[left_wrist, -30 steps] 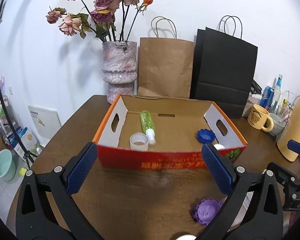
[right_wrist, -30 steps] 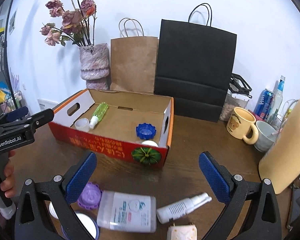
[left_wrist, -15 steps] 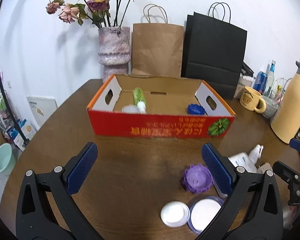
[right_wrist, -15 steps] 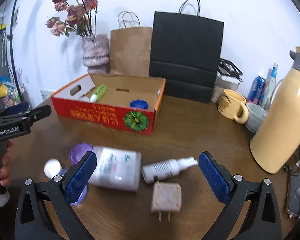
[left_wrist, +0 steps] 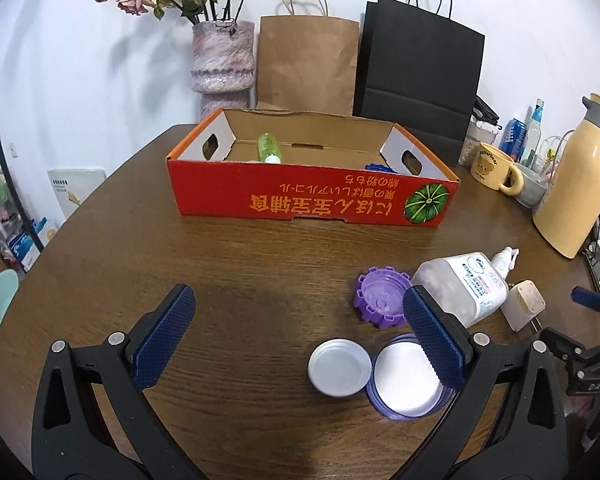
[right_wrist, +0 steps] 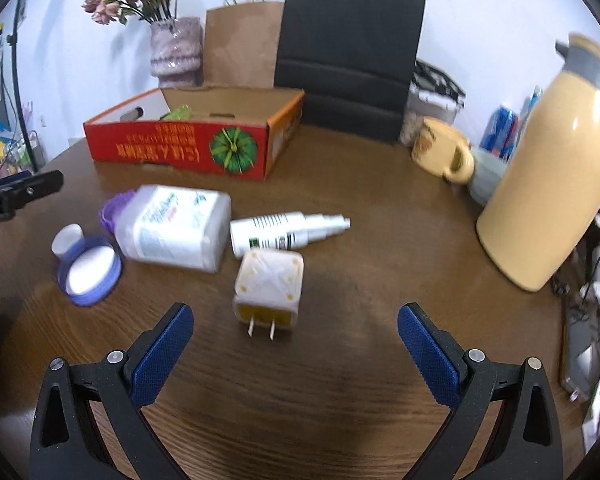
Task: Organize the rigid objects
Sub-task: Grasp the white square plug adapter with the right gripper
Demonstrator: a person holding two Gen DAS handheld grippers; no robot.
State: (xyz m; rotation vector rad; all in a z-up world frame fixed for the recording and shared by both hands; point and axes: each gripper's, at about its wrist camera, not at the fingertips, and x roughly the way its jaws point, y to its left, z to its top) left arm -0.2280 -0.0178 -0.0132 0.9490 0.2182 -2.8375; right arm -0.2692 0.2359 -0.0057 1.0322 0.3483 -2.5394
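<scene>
White plug adapter (right_wrist: pixel 269 285) near centre on brown table (right_wrist: pixel 340 392), prongs toward camera, just beside spray bottle (right_wrist: pixel 288 230) and big white bottle (right_wrist: pixel 174 227). Purple lid (left_wrist: pixel 380 300), white cap (left_wrist: pixel 339 367) and blue-rimmed lid (left_wrist: pixel 408 384) left of these. Red box (left_wrist: pixel 308 196) farther back. Right gripper (right_wrist: pixel 292 356) spread wide, empty; left gripper (left_wrist: pixel 296 344) likewise spread, empty.
</scene>
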